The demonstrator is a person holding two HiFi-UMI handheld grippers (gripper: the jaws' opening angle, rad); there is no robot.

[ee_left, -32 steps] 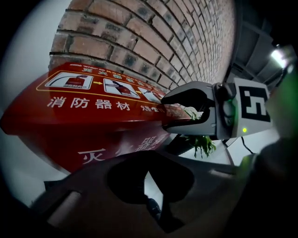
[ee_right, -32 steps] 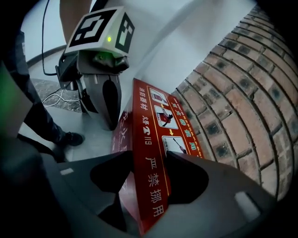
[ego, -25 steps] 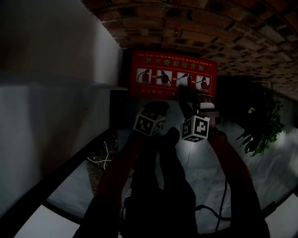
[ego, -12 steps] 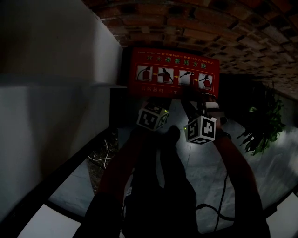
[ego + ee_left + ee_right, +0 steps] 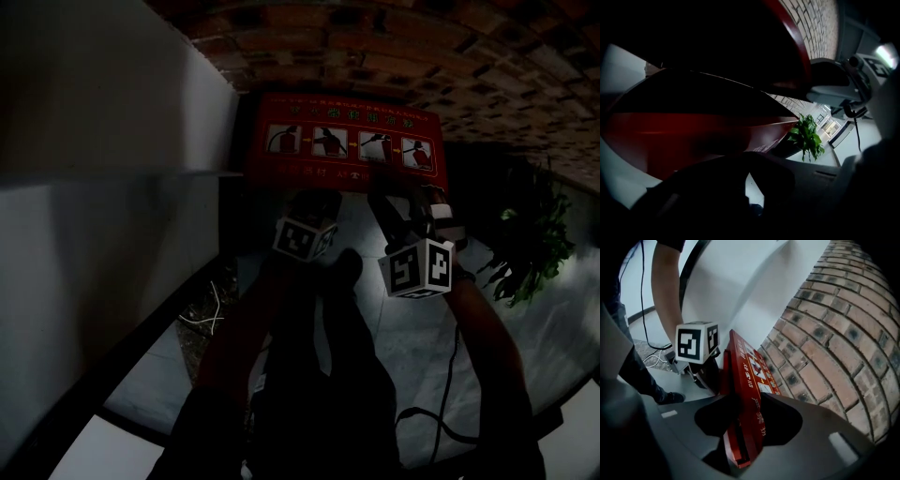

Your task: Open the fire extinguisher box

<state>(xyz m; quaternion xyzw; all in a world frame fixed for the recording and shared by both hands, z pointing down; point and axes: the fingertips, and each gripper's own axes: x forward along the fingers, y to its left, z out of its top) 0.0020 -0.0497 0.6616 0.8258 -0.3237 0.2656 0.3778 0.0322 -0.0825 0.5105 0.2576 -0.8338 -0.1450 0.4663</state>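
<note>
The red lid [image 5: 342, 145] of the fire extinguisher box, printed with picture instructions, stands against the brick wall in the head view. My right gripper [image 5: 401, 204] reaches its lower right edge. In the right gripper view that gripper [image 5: 745, 427] has the lid's [image 5: 751, 373] edge between its jaws; they have just been closing and grip it. My left gripper [image 5: 314, 202] sits at the lid's lower middle. In the left gripper view the lid [image 5: 693, 136] spans just above that gripper's [image 5: 751, 187] dark jaws, too dark to read.
A brick wall [image 5: 450, 56] rises behind the box. A white wall [image 5: 94, 234] runs along the left, with loose cables [image 5: 202, 319] at its foot. A potted plant [image 5: 530, 253] stands right of the box. The person's legs and a shoe [image 5: 342, 277] are below the grippers.
My right gripper has risen toward the camera with the lid's edge, and the lid has tipped further up. The left gripper has hardly moved.
</note>
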